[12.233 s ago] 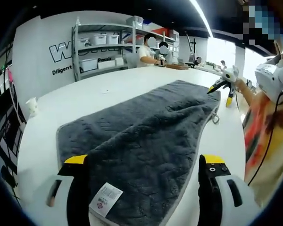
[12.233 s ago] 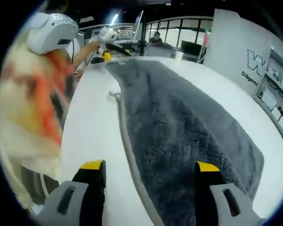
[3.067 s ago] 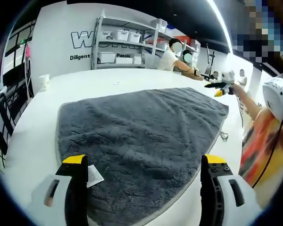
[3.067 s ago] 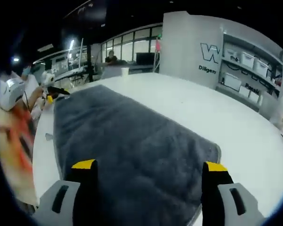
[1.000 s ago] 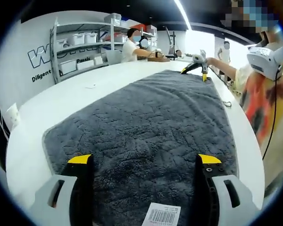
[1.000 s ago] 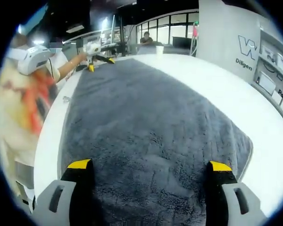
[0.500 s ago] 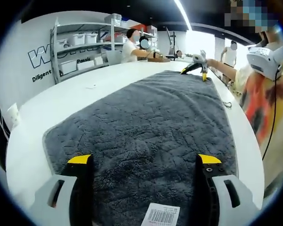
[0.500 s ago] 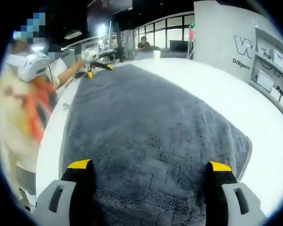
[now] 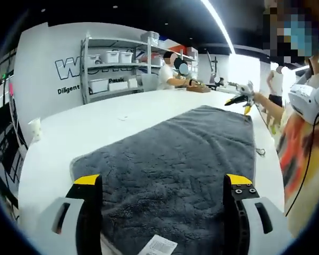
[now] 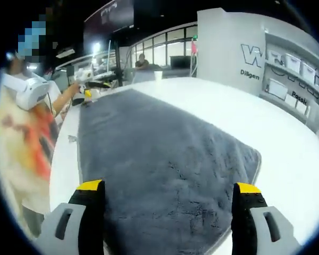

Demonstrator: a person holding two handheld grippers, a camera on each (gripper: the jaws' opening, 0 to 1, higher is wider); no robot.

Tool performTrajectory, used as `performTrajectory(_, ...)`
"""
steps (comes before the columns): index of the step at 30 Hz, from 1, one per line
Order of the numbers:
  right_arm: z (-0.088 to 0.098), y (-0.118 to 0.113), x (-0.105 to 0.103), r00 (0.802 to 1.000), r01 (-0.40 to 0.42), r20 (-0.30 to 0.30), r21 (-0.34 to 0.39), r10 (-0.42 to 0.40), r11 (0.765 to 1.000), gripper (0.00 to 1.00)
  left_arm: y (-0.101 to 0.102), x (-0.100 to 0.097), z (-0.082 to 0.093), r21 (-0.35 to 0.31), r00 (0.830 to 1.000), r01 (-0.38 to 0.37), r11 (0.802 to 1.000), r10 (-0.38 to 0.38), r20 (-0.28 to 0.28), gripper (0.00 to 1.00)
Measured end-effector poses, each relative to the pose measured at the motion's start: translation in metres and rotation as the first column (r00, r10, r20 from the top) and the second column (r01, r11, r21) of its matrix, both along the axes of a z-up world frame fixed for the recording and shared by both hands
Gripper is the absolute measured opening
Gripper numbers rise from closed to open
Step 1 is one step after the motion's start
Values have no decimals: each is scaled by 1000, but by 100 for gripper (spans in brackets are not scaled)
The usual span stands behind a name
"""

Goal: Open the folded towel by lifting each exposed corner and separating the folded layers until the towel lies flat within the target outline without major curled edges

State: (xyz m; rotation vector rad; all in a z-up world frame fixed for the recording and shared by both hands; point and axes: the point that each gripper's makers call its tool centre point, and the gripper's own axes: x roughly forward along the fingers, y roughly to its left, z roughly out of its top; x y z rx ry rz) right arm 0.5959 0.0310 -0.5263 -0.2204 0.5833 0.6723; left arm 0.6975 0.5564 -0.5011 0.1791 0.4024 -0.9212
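Note:
A dark grey fluffy towel point(image 9: 170, 159) lies spread flat on the white table point(image 9: 95, 127), with its white label point(image 9: 159, 245) at the near edge. My left gripper point(image 9: 162, 183) hovers over that near end, open, with nothing held. At the towel's far end the right gripper point(image 9: 239, 98) shows small. In the right gripper view the same towel point(image 10: 159, 164) runs away from my right gripper point(image 10: 169, 187), which is open above its near end. The left gripper point(image 10: 93, 79) is small at the far corner. A small hanging loop point(image 10: 72, 139) sticks out from the towel's long edge.
The person holding the grippers stands along the table's side, wearing a white headset point(image 9: 308, 98) and a patterned shirt point(image 10: 26, 138). A paper cup point(image 9: 34, 127) stands near the table's edge. Shelving with white bins point(image 9: 117, 58) and two people point(image 9: 175, 69) are behind the table.
Since the oldest frames the folded towel has been spread wide and flat. In the last second both views tilted up and shifted; the towel itself has not moved.

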Motion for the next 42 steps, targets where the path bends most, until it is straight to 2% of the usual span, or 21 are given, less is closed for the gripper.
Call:
performTrajectory(3,5,1,-8,999,42,25,-2,-42,999,99,8,-9,-2,-5,996,-85,996,85,-13,92)
performTrajectory(5,10,-1,-9,995,75,62,-6,-75,997,99,10,-12,2,-46,992,-123,991,123,-15,93)
performTrajectory(7,16,-3,-12,989,98,115,-43,-92,994,99,10,-22,4,-94,991,-132,987,128,-43,97)
performTrajectory(9,19,-4,-14,983,116,150,-68,-105,991,99,12,-30,6,-119,991,-135,984,133,-25,99)
performTrajectory(11,18,-1,-23,983,126,137,-47,-118,991,99,14,-38,7,-129,990,-139,982,137,-29,98)
performTrajectory(13,16,1,-30,983,131,135,-49,-123,990,99,19,-47,4,-104,988,-151,983,149,-28,99)
performTrajectory(15,13,1,-35,983,139,132,-64,-130,988,99,23,-51,3,-84,986,-169,982,168,-24,98)
performTrajectory(20,7,0,-44,980,161,129,-58,-152,985,99,26,-62,1,-86,982,-186,979,184,-34,98)
performTrajectory(23,0,0,-49,982,162,105,-56,-155,985,99,27,-64,0,-81,981,-194,978,192,-32,98)
performTrajectory(31,4,-6,-48,977,179,125,-38,-173,983,99,23,-67,6,-100,982,-190,977,188,-21,98)
performTrajectory(42,0,-7,-46,978,177,119,-44,-171,983,99,25,-69,6,-109,980,-200,974,199,-22,98)
